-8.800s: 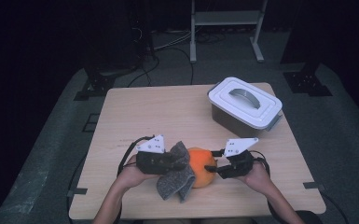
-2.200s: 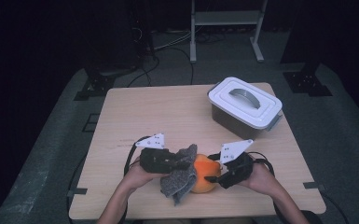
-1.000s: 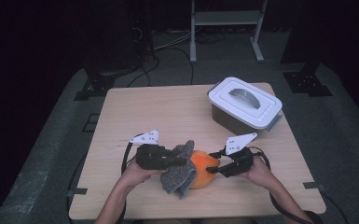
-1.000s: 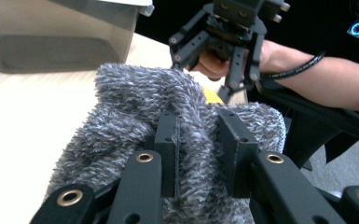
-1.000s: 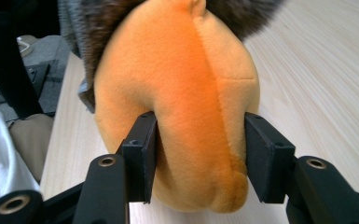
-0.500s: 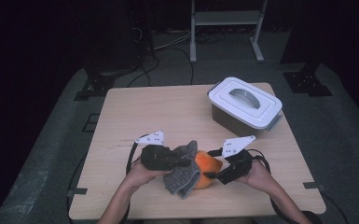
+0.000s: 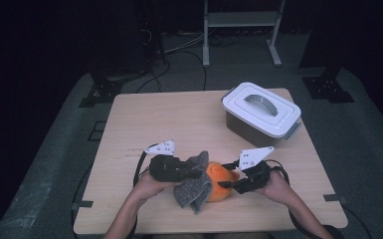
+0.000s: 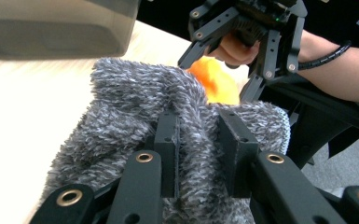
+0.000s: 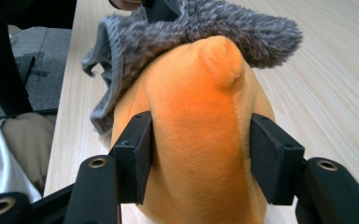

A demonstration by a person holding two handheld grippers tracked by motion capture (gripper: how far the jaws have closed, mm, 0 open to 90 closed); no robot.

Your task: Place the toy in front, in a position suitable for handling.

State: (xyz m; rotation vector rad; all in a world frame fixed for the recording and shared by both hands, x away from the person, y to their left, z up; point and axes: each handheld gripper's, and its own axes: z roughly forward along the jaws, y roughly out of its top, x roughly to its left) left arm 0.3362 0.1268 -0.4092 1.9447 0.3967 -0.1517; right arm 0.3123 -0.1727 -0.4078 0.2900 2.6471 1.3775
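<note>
An orange plush toy (image 7: pixel 219 182) lies near the table's front edge, half covered by a grey fuzzy knit piece (image 7: pixel 194 189). My left gripper (image 7: pixel 195 171) comes in from the left and is shut on a fold of the grey knit (image 8: pixel 130 93); its own view looks past the orange plush (image 8: pixel 214 81) to the other gripper (image 8: pixel 242 42). My right gripper (image 7: pixel 230 182) comes in from the right. Its jaws have just been closing, and both pads now press the sides of the orange plush (image 9: pixel 200 116), with the grey knit (image 9: pixel 205 23) draped over its far end.
A white lidded box (image 7: pixel 261 112) with a grey handle stands at the table's back right. The wooden table (image 7: pixel 169 119) is bare at the back left. Cables and stand legs lie on the dark floor beyond.
The right gripper pulled slightly away from the orange plush, then came back onto it. The left gripper kept its hold on the grey knit and stayed put.
</note>
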